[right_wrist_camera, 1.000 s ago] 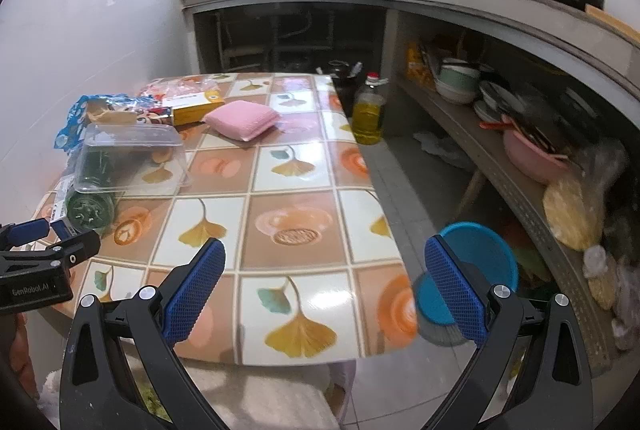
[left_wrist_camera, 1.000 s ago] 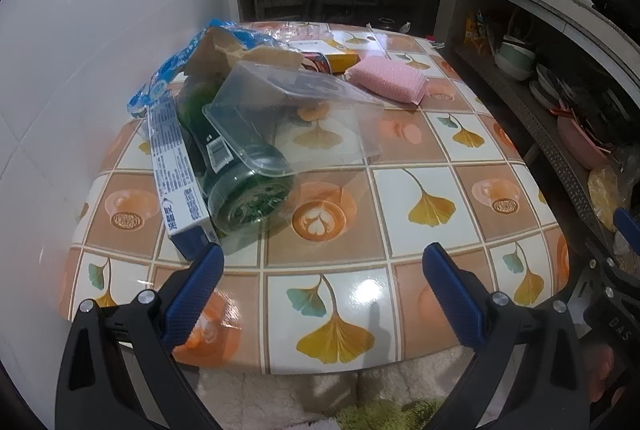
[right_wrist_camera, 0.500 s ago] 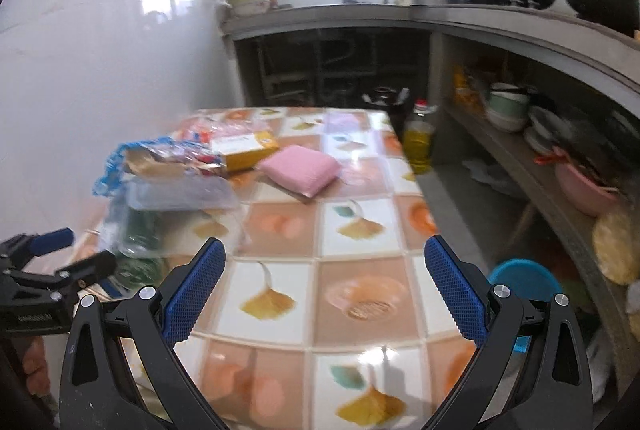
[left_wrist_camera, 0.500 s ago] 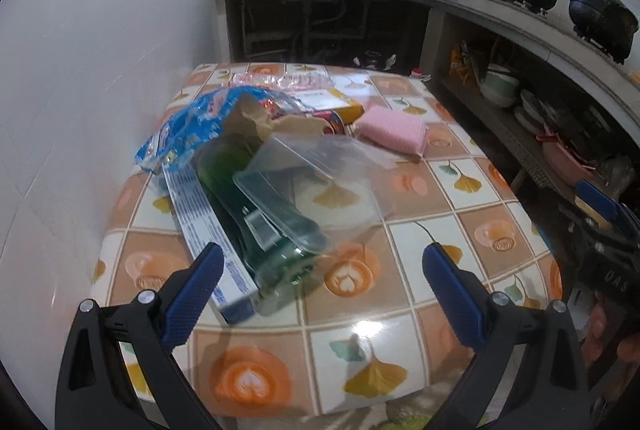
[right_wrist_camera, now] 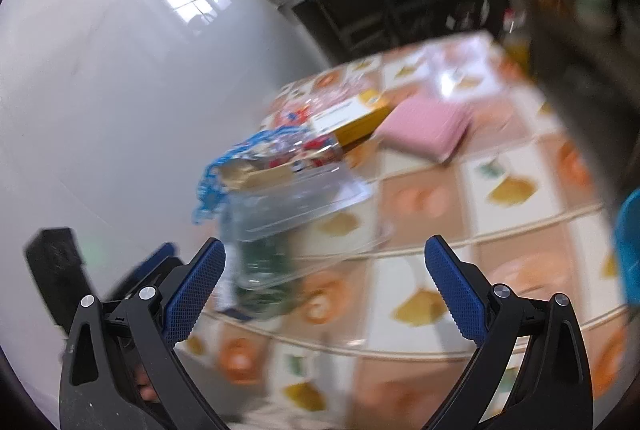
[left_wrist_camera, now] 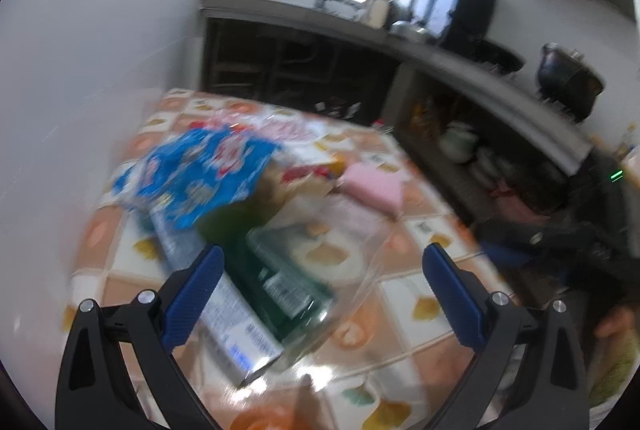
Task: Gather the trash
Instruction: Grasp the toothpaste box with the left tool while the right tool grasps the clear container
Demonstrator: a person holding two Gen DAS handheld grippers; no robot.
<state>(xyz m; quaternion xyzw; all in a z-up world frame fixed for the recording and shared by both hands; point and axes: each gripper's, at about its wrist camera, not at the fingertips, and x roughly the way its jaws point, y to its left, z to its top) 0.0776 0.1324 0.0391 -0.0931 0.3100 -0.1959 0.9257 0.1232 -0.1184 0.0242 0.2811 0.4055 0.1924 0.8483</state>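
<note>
A heap of trash lies on the tiled table (left_wrist_camera: 404, 294) by the white wall. It holds a green bottle (left_wrist_camera: 280, 290), a long white and blue box (left_wrist_camera: 224, 314), a crumpled blue wrapper (left_wrist_camera: 200, 177) and a clear plastic container (right_wrist_camera: 288, 205) resting on the bottle (right_wrist_camera: 264, 270). My left gripper (left_wrist_camera: 320, 290) stands open just in front of the bottle and box, holding nothing. My right gripper (right_wrist_camera: 324, 286) is open too, lower right of the heap, empty. Both views are blurred by motion.
A pink sponge (right_wrist_camera: 424, 127) and a yellow box (right_wrist_camera: 356, 113) lie further back on the table (right_wrist_camera: 500, 230). Shelves with bowls and pots (left_wrist_camera: 500, 149) run along the right. A blue basin (right_wrist_camera: 628, 250) sits beyond the table's right edge. The white wall (left_wrist_camera: 80, 69) bounds the left.
Both grippers have swung up and tilted, and the views have blurred. The left one has come closer over the trash heap; the right one has turned left toward it. Jaws stay open.
</note>
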